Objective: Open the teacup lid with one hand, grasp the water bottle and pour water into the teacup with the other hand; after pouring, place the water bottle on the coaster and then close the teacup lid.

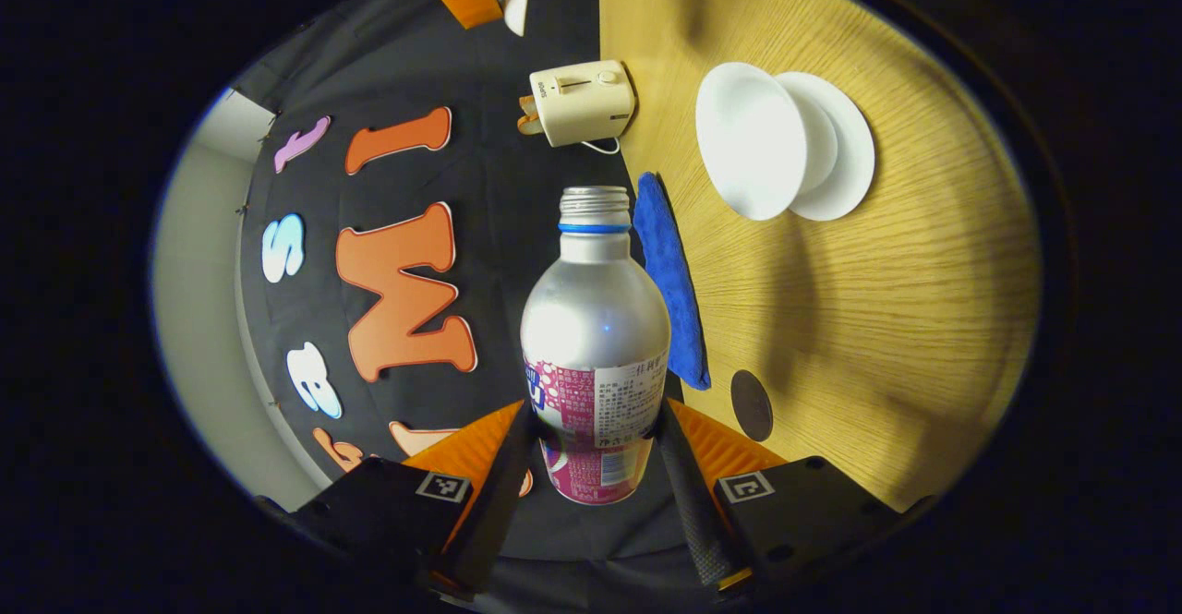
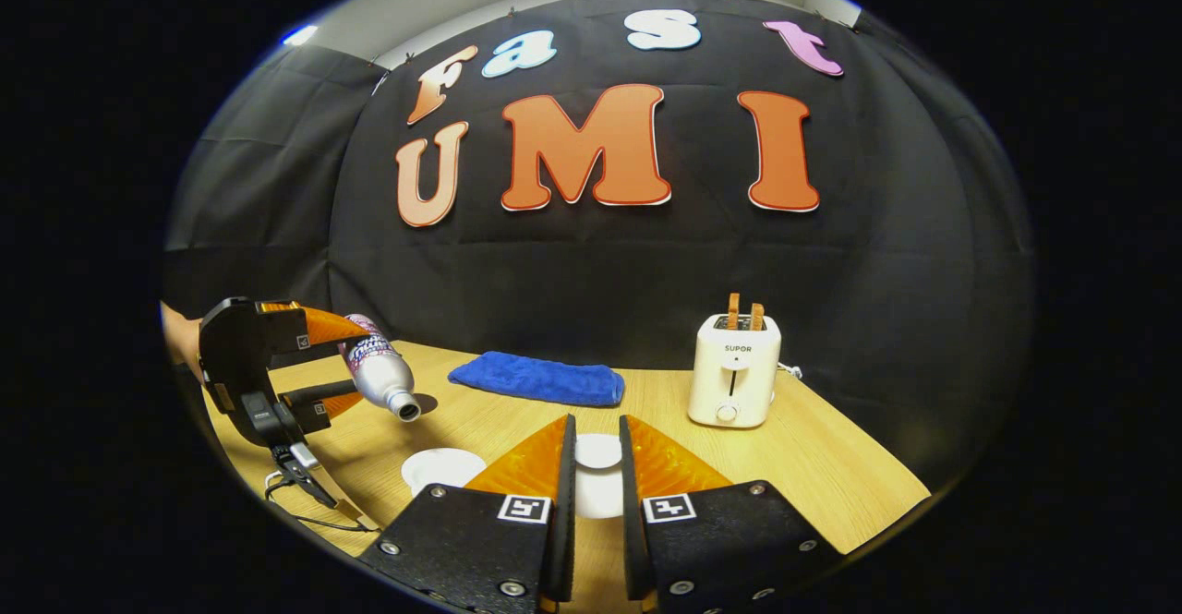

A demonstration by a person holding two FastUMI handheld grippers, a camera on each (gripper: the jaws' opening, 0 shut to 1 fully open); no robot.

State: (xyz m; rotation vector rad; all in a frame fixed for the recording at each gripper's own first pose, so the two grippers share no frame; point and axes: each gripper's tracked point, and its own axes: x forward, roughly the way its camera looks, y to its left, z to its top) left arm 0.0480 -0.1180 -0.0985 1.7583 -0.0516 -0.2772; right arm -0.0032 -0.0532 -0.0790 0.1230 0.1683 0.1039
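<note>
Spilling was the main risk: the water bottle (image 1: 596, 319), pinched low on its label by the left gripper (image 1: 596, 439), was tilted with its open, capless mouth above the table (image 1: 923, 319) and short of the teacup (image 1: 753, 138), so water could fall on the wood. The right gripper (image 2: 596, 452) seemed to clamp the white lid (image 2: 598, 451), though its hold was hard to judge. Blue cloth (image 1: 669, 291), toaster (image 1: 582, 102) and dark coaster (image 1: 751, 404) stood apart; nothing blocked the pour.
</note>
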